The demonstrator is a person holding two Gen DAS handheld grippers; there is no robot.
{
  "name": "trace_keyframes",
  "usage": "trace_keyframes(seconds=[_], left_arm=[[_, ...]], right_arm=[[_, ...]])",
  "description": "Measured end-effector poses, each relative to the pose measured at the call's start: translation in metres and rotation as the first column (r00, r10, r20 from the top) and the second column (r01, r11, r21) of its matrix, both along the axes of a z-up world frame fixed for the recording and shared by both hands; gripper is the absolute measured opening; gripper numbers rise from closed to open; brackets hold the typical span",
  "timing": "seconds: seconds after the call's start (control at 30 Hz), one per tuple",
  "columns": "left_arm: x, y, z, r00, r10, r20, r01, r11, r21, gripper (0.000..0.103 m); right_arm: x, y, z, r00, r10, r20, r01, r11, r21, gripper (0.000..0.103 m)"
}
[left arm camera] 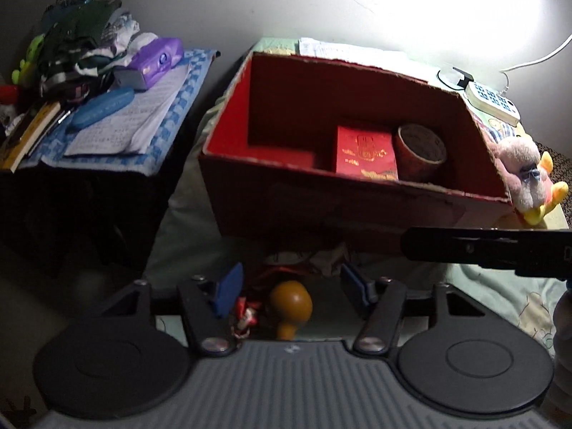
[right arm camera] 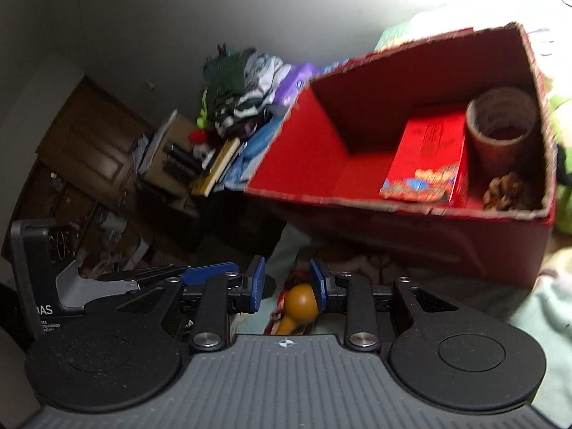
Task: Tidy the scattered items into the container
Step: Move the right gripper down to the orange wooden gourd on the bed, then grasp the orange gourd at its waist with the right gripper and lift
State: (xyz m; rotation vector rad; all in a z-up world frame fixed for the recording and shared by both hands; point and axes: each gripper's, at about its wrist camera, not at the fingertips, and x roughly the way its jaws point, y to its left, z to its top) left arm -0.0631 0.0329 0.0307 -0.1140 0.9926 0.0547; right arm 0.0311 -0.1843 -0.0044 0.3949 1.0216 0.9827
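The gourd (right arm camera: 299,304) lies on the bed, just before the red box (right arm camera: 411,239). The right gripper (right arm camera: 287,286) straddles it, half open, holding nothing; the left gripper (left arm camera: 287,287) gapes wide, empty. Close squarely on the bulb, mind the tassel (left arm camera: 245,316), then lift clear over the wall.

Red box (left arm camera: 271,193); amber gourd (left arm camera: 290,302); blue-checked cloth (left arm camera: 175,121).

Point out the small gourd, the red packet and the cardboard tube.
gourd (right arm camera: 302,300): right wrist view, on its round bulb.
red packet (left arm camera: 364,153): left wrist view, front face.
cardboard tube (right arm camera: 500,121): right wrist view, open rim.
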Motion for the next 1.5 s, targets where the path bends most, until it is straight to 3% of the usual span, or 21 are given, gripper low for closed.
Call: trace_keyframes(seconds=[0.1, 0.27, 0.47, 0.73, 1.03, 1.33, 1.5], left_arm=[[-0.007, -0.007, -0.014, 0.999, -0.016, -0.031, 0.016, 1.0, -0.009, 0.061], [-0.007, -0.012, -0.031, 0.999, -0.024, -0.049, 0.024, 1.0, 0.007, 0.058], [-0.002, -0.002, -0.043, 0.998, -0.033, -0.062, 0.028, 0.996, -0.08, 0.052], [0.002, 0.005, -0.056, 0.995, -0.061, -0.073, 0.046, 0.981, -0.191, 0.052], [0.017, -0.008, -0.069, 0.988, -0.115, -0.108, 0.102, 0.988, -0.119, 0.055], [0.029, -0.01, -0.087, 0.975, -0.152, -0.161, 0.123, 0.977, -0.174, 0.058], [0.026, -0.025, -0.092, 0.957, -0.221, -0.186, 0.177, 0.958, -0.227, 0.058]], right_arm=[[-0.003, 0.01, -0.012, 0.999, 0.029, -0.028, -0.03, 0.999, -0.029, 0.032], [0.0, 0.015, -0.036, 0.988, 0.027, -0.153, -0.031, 0.999, -0.024, 0.034], [0.0, 0.024, -0.048, 0.978, 0.015, -0.209, -0.021, 0.999, -0.026, 0.041], [0.004, 0.041, -0.061, 0.976, 0.003, -0.217, -0.022, 0.996, -0.085, 0.042], [0.009, 0.041, -0.08, 0.97, -0.026, -0.24, -0.004, 0.992, -0.124, 0.042], [0.013, 0.036, -0.095, 0.957, -0.02, -0.29, -0.025, 0.988, -0.152, 0.038], [0.007, 0.013, -0.091, 0.955, 0.001, -0.297, -0.054, 0.984, -0.171, 0.037]])
